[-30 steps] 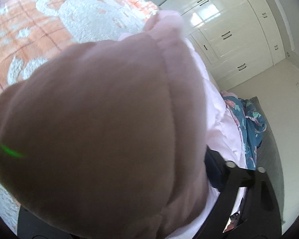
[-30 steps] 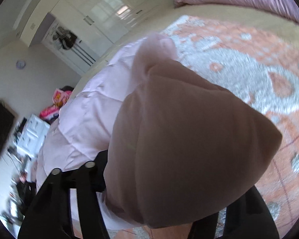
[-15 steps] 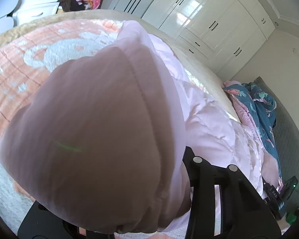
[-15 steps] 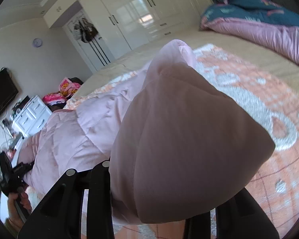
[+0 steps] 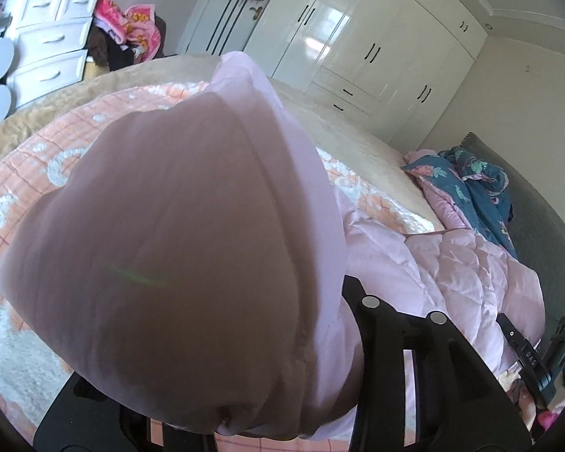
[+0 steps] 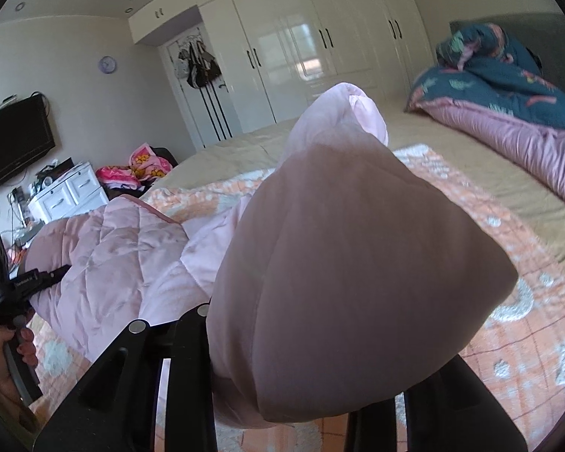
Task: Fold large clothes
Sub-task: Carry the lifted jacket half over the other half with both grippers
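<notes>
Bulging over each lens, a fold of the pink jacket (image 5: 177, 248) sits pinched in the left gripper (image 5: 245, 406) and the right gripper (image 6: 282, 406) (fingertips buried in cloth). Its quilted body trails down onto the orange blanket (image 6: 516, 342), with the white wardrobe (image 6: 305, 49) beyond.

Pale pink quilted jacket (image 5: 471, 263); orange-checked blanket (image 6: 527, 339)
</notes>
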Available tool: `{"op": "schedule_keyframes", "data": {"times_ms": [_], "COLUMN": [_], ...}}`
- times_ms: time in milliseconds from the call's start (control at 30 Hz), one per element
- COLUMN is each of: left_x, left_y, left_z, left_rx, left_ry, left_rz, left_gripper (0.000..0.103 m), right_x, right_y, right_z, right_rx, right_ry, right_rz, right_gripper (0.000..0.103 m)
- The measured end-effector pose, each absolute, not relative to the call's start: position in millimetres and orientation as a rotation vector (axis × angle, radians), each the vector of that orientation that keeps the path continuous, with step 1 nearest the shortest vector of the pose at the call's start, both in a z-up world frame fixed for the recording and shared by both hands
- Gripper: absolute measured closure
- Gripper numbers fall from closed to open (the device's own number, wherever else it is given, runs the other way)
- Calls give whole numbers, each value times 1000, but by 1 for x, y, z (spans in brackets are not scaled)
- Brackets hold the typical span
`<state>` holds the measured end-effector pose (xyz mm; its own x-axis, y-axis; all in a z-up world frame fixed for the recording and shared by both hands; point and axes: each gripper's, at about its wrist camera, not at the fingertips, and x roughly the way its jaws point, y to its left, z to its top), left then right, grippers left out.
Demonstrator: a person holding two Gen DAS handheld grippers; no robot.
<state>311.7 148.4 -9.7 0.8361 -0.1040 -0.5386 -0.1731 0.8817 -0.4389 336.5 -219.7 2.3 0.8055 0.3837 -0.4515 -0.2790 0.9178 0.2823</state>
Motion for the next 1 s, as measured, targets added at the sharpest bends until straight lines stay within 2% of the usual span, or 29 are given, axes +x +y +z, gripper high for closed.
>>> {"op": "schedule_keyframes", "data": {"times_ms": [433,1000], "left_x": [287,240], "left_y": [147,141], "left_z": [-9,-10], "left_rx": [-485,-434], "left_ry": [600,622], "left_rz": [31,20], "left_gripper": [72,72], "right_x": [307,263], "right_y": [-223,-252], "right_z": [13,-1], "right_rx": [210,272], "right_ry": [505,519], "right_rz": [361,340], "right_gripper": [74,74]}}
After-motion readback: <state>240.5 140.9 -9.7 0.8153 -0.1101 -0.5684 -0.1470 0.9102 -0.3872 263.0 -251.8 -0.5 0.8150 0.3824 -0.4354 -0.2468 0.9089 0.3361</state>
